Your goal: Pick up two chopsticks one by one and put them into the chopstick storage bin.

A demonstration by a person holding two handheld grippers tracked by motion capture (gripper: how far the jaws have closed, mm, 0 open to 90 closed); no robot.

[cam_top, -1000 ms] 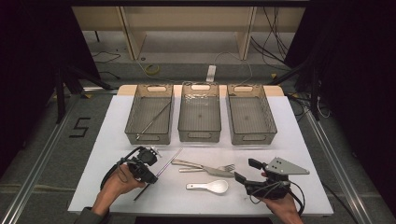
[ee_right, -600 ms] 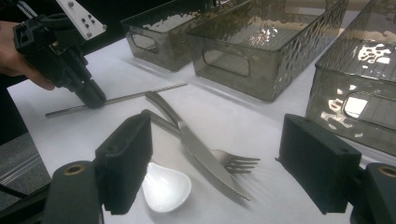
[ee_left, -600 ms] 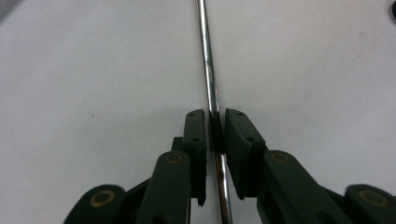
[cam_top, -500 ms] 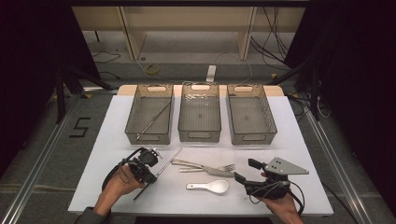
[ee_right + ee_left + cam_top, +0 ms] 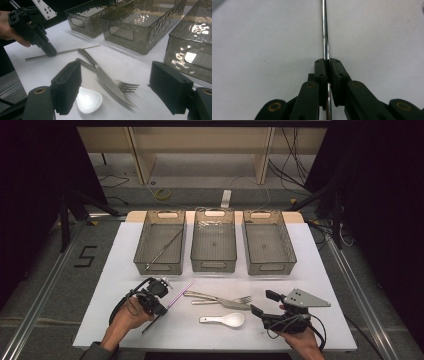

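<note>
Grasp step: your left claw (image 5: 327, 72) has just been closing and pinches the rod (image 5: 325, 30); right claw (image 5: 120, 90) spread. Next, lift toward left bin (image 5: 161, 246).

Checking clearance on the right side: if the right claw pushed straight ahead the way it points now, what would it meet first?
Probably the white spoon, then the knife and fork just beyond; the open right claw points at them, though depth is uncertain.

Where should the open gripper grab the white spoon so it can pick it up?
Best on the handle of the white spoon, not its bowl: the handle is narrow and straight, pointing left, while the bowl is wide and rounded. The right gripper, jaws open, could come down from above, one jaw on each long side.
</note>
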